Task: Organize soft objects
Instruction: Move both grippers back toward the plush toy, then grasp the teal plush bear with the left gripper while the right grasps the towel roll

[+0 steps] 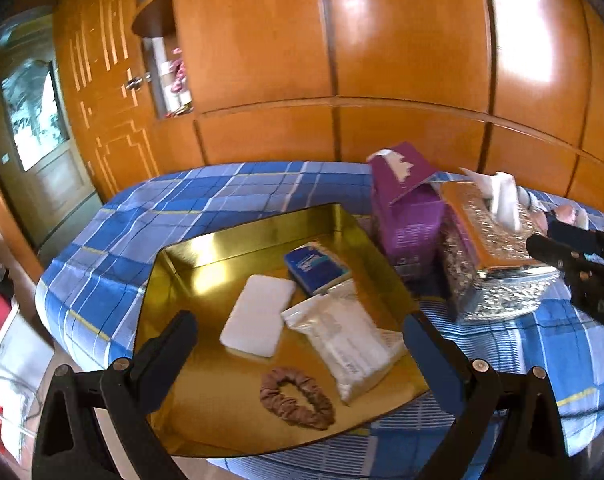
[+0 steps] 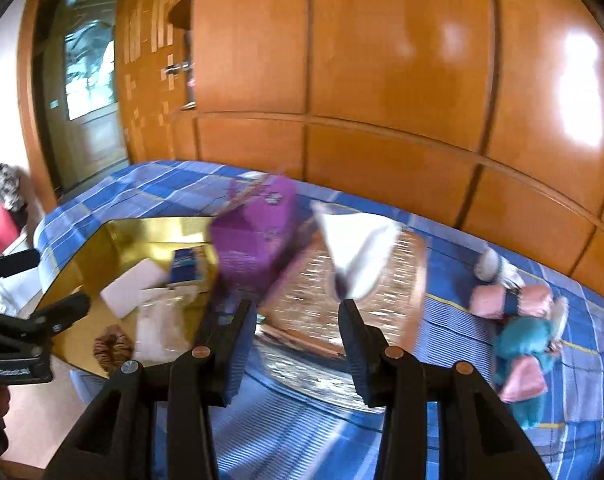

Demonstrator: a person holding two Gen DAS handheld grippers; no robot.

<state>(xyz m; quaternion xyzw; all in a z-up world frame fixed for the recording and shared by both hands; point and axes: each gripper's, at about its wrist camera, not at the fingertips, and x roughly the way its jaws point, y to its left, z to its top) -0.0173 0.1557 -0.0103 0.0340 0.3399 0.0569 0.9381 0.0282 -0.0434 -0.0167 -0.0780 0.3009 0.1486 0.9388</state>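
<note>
A gold tray (image 1: 206, 248) lies on the blue plaid bed and holds a white pad (image 1: 258, 316), a blue tissue pack (image 1: 316, 266), a clear plastic bag (image 1: 342, 344) and a brown scrunchie (image 1: 298, 398). My left gripper (image 1: 299, 317) hovers above the tray, open, with nothing between its fingers. To the tray's right stand a purple tissue box (image 1: 406, 204) and an ornate gold tissue box (image 2: 322, 292) with a white tissue (image 2: 354, 248) sticking up. My right gripper (image 2: 296, 308) hangs open above the ornate box, holding nothing. The right wrist view is blurred.
A teal-haired doll in pink (image 2: 518, 344) lies on the bed (image 2: 454, 360) to the right of the boxes. Wooden wardrobe panels (image 1: 402, 60) run along the bed's far side. A door (image 1: 38, 120) is at the left. The bed's left edge drops to the floor beside the tray.
</note>
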